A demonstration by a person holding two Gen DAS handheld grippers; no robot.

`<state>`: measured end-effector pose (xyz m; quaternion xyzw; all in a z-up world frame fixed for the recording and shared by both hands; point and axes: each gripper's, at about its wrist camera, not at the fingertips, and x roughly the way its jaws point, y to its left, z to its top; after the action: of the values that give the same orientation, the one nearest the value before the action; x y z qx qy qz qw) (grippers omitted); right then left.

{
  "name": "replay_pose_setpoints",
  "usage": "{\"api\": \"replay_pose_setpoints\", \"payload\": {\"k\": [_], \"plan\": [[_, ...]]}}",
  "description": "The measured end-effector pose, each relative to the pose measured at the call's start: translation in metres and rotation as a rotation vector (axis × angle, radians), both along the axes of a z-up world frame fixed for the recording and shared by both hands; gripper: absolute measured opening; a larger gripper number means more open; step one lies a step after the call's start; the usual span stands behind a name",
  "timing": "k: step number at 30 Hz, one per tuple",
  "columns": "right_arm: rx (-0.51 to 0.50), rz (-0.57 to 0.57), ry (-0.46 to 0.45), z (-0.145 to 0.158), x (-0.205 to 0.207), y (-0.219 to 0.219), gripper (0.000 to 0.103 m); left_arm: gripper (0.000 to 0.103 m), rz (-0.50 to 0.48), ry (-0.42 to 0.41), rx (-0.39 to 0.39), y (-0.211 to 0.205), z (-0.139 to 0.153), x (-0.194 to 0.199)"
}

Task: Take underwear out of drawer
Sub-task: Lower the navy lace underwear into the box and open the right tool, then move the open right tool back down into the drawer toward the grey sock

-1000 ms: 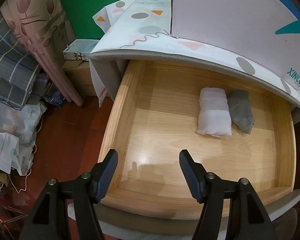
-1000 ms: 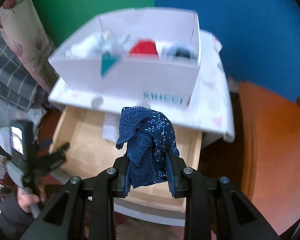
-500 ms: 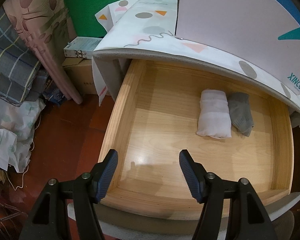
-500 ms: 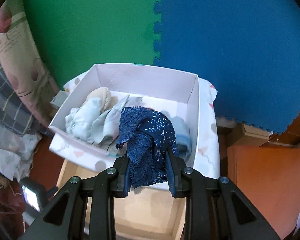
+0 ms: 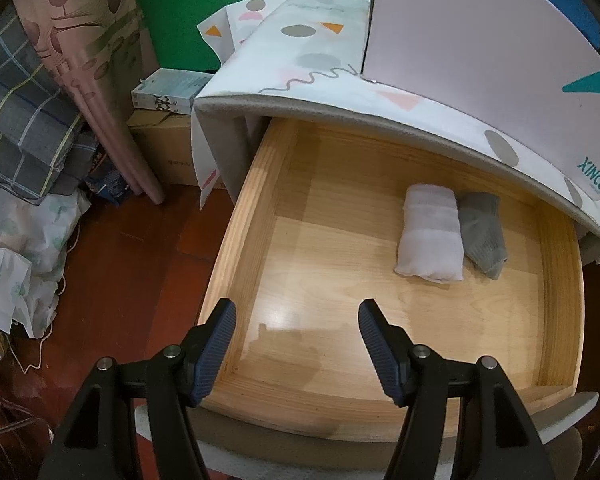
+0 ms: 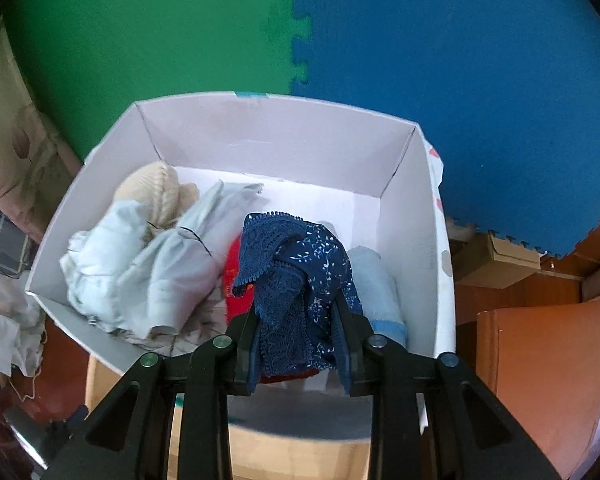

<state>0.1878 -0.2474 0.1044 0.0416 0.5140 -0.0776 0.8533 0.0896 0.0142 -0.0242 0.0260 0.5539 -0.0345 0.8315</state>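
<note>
With the right gripper [image 6: 300, 344] pinching the blue underwear [image 6: 296, 280] over the box [image 6: 412, 216] and the left gripper's [image 5: 296, 344] fingers spread empty, lace hanging toward twelve o'clock could snag a finger on release.

The drawer [image 5: 256, 216] is pulled out from under the desk [image 5: 300, 68], on which a box [image 5: 472, 28] is set. Two rolled cloths lie in the drawer toward its back right, touching side by side: the larger roll [image 5: 430, 236] on the left, the smaller roll [image 5: 482, 234] on the right. Crumpled garments [image 6: 148, 264] are piled in the box's left half, a towel roll [image 6: 376, 284] at its right wall. Cartons [image 5: 168, 92] are stacked on the floor left of the desk.
</note>
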Motion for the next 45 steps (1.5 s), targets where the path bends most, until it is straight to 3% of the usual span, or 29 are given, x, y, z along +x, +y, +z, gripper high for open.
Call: {"api": "replay_pose_setpoints", "payload": {"k": [8,15,23,28,37,45], "plan": [[0.001,0.015,0.024,-0.017,0.01,0.005,0.033,0.065,0.005,-0.001,0.007,0.0,0.0,0.001],[0.001,0.033,-0.048,0.0,-0.002,0.009,0.046,0.065,0.014,-0.002,0.016,0.001,0.0,0.001],[0.045,0.125,-0.161,0.028,-0.057,0.012,0.049,0.065,0.043,-0.01,0.047,0.002,0.001,0.0],[0.073,0.179,-0.18,0.027,-0.101,0.013,0.049,0.065,0.059,-0.011,0.053,0.003,0.001,0.001],[0.089,0.246,-0.074,-0.026,-0.155,0.025,0.047,0.065,0.129,-0.034,0.078,0.011,0.004,0.0],[0.098,0.299,0.048,-0.089,-0.147,0.041,0.038,0.065,0.177,-0.048,0.059,0.02,0.007,-0.001]]}}
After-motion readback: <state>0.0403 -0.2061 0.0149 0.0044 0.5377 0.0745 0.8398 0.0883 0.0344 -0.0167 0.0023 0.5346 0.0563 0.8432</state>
